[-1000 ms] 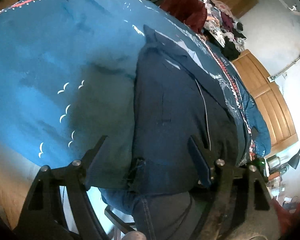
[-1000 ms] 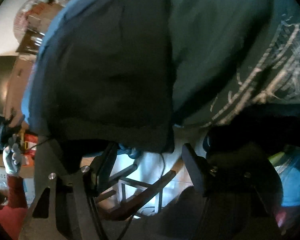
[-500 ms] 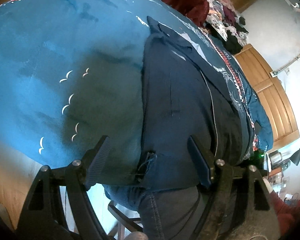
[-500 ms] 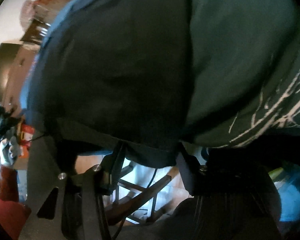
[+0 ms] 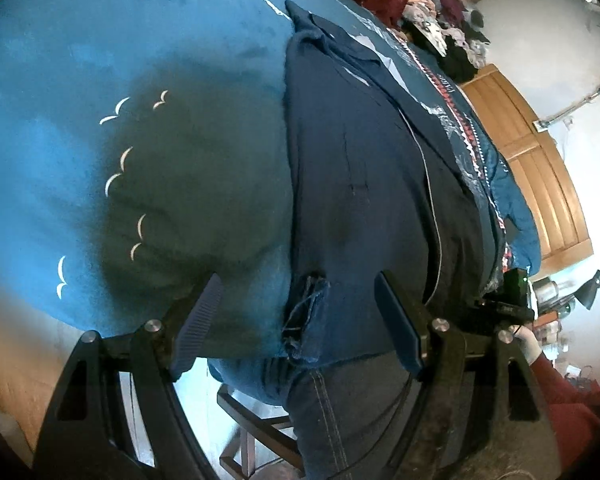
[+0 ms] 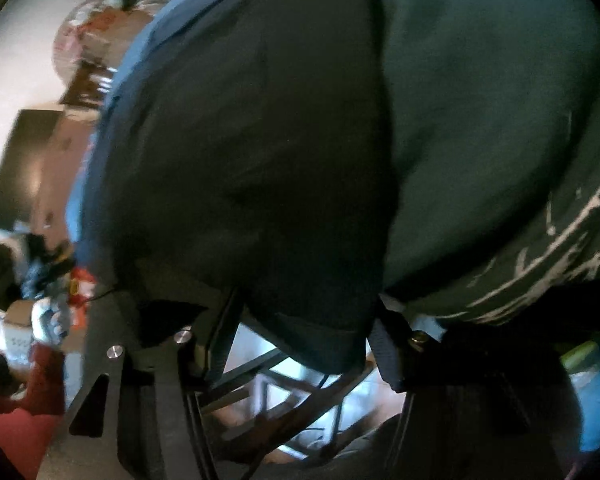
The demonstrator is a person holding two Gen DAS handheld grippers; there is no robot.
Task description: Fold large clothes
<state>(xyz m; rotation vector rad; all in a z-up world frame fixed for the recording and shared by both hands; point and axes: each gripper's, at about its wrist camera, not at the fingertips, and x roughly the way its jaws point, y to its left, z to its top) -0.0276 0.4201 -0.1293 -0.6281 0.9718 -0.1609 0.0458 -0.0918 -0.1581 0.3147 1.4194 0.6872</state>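
Note:
A dark navy garment (image 5: 360, 184) lies spread on the blue bedcover (image 5: 80, 80), collar at the far end, hem hanging over the near edge. My left gripper (image 5: 300, 320) is open, its jaws on either side of the hem's frayed left corner without touching it. In the right wrist view the same garment (image 6: 260, 160) fills the frame, dark and blurred. My right gripper (image 6: 304, 340) has the hem's lower edge hanging between its fingers (image 6: 384, 348), which stand narrowed but still apart.
A person's jeans leg (image 5: 332, 412) stands against the bed's near edge, a chair frame (image 5: 252, 420) beside it. Piled clothes (image 5: 440, 20) and wooden doors (image 5: 540, 184) lie beyond the bed. A gloved hand (image 6: 48, 316) and clutter show at the left.
Both grippers moved in toward the garment's hem. The right gripper's fingers narrowed from wide open and the hem now sits between them. The left jaws kept their width.

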